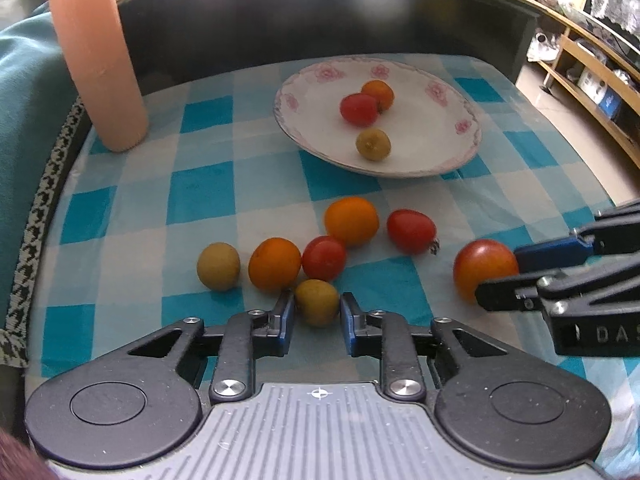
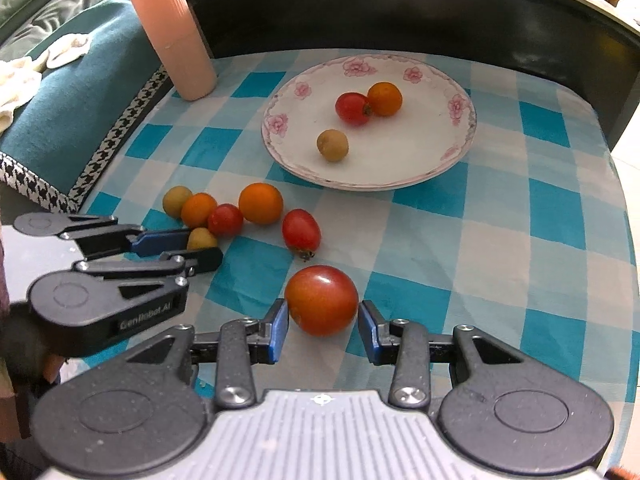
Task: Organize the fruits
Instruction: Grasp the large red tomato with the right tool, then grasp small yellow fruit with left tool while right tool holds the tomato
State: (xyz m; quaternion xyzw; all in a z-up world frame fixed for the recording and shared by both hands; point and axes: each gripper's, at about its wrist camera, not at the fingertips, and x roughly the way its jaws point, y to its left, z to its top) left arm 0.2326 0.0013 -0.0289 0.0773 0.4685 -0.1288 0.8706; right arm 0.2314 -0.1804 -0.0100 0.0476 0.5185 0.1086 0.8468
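A white floral plate (image 1: 448,152) (image 2: 432,160) holds a red tomato (image 1: 359,109), an orange fruit (image 1: 378,93) and a yellow-brown fruit (image 1: 373,144). Several fruits lie loose on the checked cloth. My left gripper (image 1: 317,312) (image 2: 202,248) is open around a yellow-brown fruit (image 1: 317,302) (image 2: 201,238); its jaws stand just apart from it. My right gripper (image 2: 323,322) (image 1: 496,276) is open around a large red-orange tomato (image 2: 322,300) (image 1: 483,272); the left pad is nearly touching, the right shows a gap.
A tall peach ribbed cup (image 1: 98,60) (image 2: 174,36) stands at the back left. A teal cushion (image 2: 68,92) lies beyond the table's left edge. A dark wall (image 1: 320,12) rises behind the table. Other loose fruits (image 1: 351,221) sit between grippers and plate.
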